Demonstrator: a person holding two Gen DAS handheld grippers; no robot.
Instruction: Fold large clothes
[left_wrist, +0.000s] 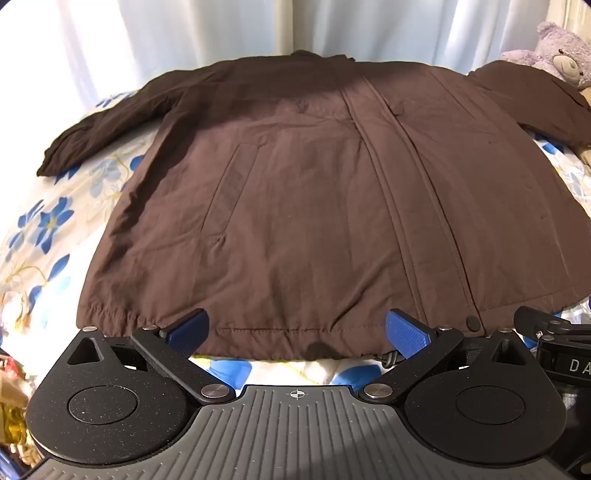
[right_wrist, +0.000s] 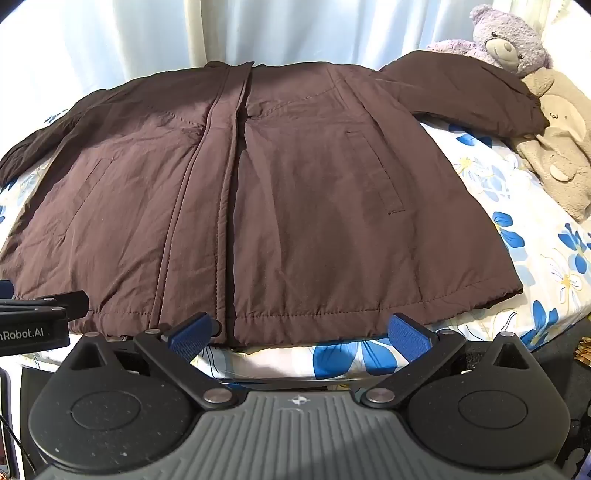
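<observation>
A large dark brown jacket (left_wrist: 314, 192) lies flat, front side up, on a bed with a blue-flowered sheet (left_wrist: 48, 214); its collar points away and its sleeves spread to both sides. My left gripper (left_wrist: 297, 332) hovers at the jacket's near hem, left of the placket, open wide, blue pads empty. My right gripper (right_wrist: 299, 332) stands open over the near hem of the jacket (right_wrist: 295, 192), right of the placket, nothing between its pads. The right gripper's body (left_wrist: 554, 343) shows at the left view's right edge; the left gripper's body (right_wrist: 37, 317) shows at the right view's left edge.
A purple teddy bear (right_wrist: 506, 40) and a beige plush elephant (right_wrist: 565, 147) lie at the bed's far right, touching the right sleeve (right_wrist: 480, 96). White curtains (right_wrist: 258, 29) hang behind the bed. Cluttered items (left_wrist: 11, 406) sit off the bed's left near corner.
</observation>
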